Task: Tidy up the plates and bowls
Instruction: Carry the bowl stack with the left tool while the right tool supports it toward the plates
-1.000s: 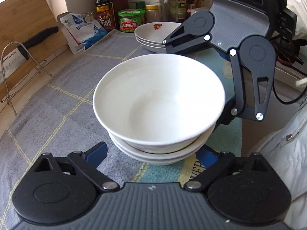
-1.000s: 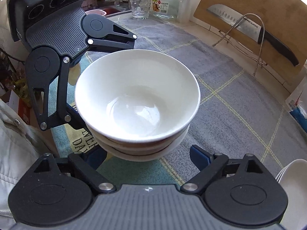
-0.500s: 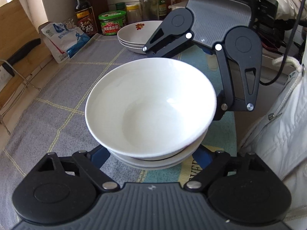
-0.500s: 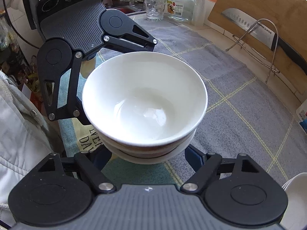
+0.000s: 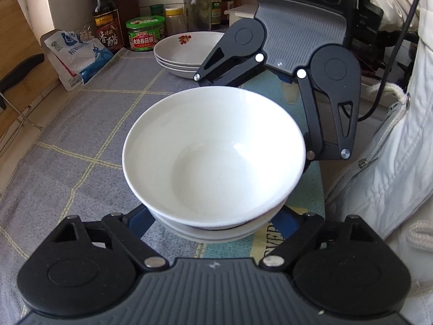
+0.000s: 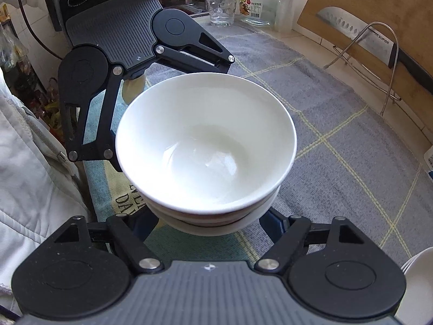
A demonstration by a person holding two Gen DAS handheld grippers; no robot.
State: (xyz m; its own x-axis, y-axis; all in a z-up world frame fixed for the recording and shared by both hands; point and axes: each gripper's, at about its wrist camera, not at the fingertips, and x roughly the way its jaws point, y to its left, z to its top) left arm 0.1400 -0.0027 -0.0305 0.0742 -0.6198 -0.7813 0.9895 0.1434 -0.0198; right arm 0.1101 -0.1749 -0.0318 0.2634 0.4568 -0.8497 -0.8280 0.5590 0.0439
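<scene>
Angling both tools steeply down, I bracketed the stack of white bowls (image 5: 213, 159) on the grey checked cloth (image 5: 67, 140); my left gripper (image 5: 213, 219) and right gripper (image 6: 211, 222), jaws just closing, reached under it, contact hidden; the left view alone showed stacked plates (image 5: 184, 54); the right a knife (image 6: 360, 35).

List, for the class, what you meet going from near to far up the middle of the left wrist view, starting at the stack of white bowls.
Stack of white bowls → right gripper reaching in from the far side → stack of white plates with a red motif → green-lidded jar and bottles by the wall.
</scene>
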